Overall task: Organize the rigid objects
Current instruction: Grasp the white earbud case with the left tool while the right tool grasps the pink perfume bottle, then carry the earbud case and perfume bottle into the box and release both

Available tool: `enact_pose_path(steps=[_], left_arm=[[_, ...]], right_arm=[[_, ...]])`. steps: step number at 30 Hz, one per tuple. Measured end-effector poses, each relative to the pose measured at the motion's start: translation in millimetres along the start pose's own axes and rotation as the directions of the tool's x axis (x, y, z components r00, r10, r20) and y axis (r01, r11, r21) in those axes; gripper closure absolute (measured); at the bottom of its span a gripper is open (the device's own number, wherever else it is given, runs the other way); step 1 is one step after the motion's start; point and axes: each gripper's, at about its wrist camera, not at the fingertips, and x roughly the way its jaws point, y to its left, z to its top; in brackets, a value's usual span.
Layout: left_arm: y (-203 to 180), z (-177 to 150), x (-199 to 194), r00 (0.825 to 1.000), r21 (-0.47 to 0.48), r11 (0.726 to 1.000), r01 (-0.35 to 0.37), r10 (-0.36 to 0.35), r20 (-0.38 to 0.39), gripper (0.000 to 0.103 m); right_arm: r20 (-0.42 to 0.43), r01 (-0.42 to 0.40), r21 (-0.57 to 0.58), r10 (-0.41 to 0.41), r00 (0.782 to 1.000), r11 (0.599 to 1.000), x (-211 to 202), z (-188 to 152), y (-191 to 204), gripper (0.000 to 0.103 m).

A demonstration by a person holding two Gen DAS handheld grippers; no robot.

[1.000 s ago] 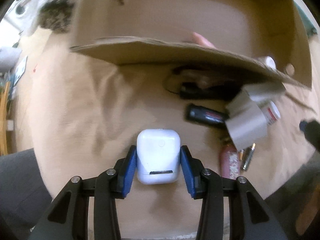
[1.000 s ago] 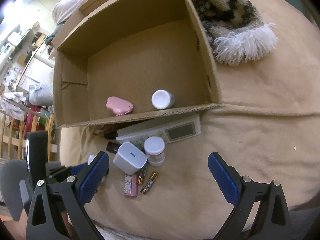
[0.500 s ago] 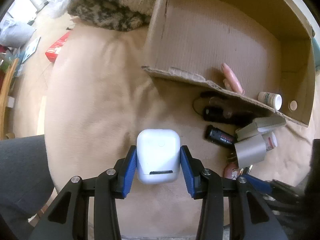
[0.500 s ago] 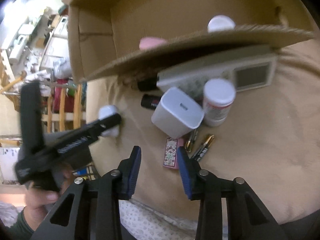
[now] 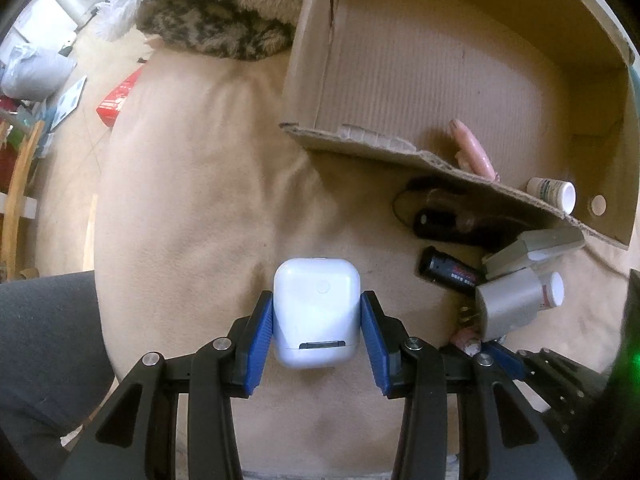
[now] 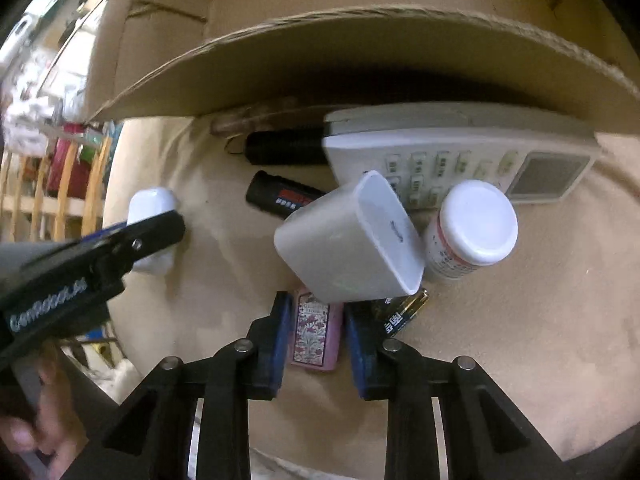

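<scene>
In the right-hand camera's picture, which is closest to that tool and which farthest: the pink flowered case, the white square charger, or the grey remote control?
1. Pink flowered case: between the right tool's blue pads.
2. White square charger: just beyond the case, overlapping its far end.
3. Grey remote control: farthest, by the cardboard box wall.

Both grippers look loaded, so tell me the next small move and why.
Probably lift the right gripper straight up: its jaws have just closed around the pink case, which lies partly under the white charger, beside the batteries. The left gripper holds the earbud case.
</scene>
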Motion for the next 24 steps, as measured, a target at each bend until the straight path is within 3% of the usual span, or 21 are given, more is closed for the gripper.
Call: enact_pose_path(steps=[13, 18, 24], left_arm=[[2.9, -10.5, -12.6, 1.0, 0.03, 0.999, 0.011, -0.012, 0.026, 0.064], [5.2, -16.7, -34.4, 0.999, 0.02, 0.999, 0.03, -0.03, 0.029, 0.064], [3.4, -7.2, -76.4, 0.991, 0.021, 1.0, 0.014, -0.017, 0.13, 0.064]], right_arm=[[0.011, -0.101, -0.014, 0.101, 0.995, 0.995, -38.2, -29.1, 14.2, 0.077], [0.083, -0.137, -0.026, 0.138, 0.987, 0.99, -74.4, -34.7, 6.5, 0.077], [0.237, -0.093, -0.063, 0.105, 0.966, 0.994, -129.2, -23.6, -13.7, 0.077]])
